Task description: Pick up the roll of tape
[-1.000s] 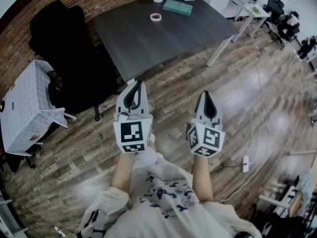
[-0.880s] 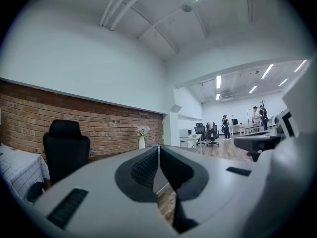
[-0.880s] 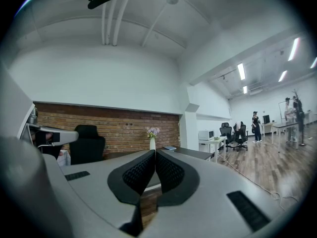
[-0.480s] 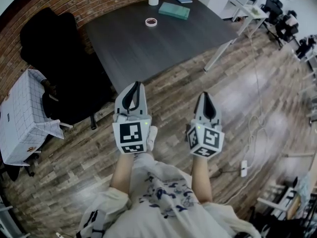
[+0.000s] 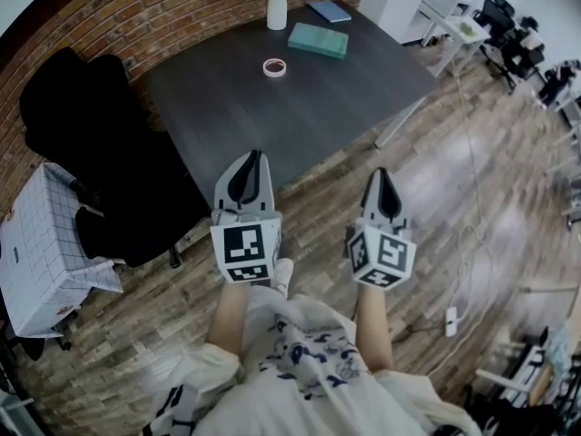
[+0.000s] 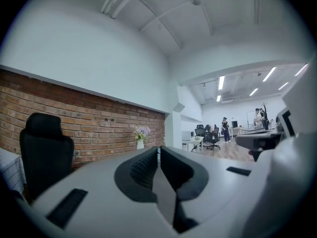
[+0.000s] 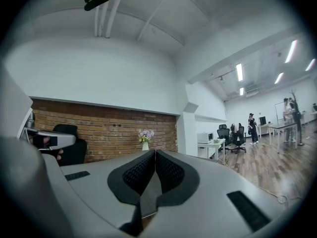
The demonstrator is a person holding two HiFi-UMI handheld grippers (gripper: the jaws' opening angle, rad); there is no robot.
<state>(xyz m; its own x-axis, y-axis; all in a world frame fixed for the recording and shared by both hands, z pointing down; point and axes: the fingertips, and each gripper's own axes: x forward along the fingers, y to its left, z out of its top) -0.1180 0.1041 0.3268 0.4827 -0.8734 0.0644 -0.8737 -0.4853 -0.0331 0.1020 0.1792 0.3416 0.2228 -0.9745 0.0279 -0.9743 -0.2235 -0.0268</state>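
Note:
The roll of tape (image 5: 274,66) lies flat on the dark grey table (image 5: 236,107), toward its far side. My left gripper (image 5: 251,155) hangs level over the table's near edge, jaws shut with nothing in them. My right gripper (image 5: 381,173) is level over the wooden floor just short of the table, also shut and empty. In the left gripper view the left gripper (image 6: 159,148) has its pads closed together; in the right gripper view the right gripper (image 7: 155,152) is the same. The tape is hidden in both gripper views.
A white vase of flowers (image 5: 277,7), a teal book (image 5: 319,40) and a blue book (image 5: 329,11) sit at the table's far end. A black office chair (image 5: 91,153) and a white checked box (image 5: 45,248) stand at left. A brick wall (image 5: 136,7) runs behind.
Both grippers have advanced toward the table; the table and tape now lie nearer, and the left gripper's tips reach over the table's near edge. Both jaws stayed shut.

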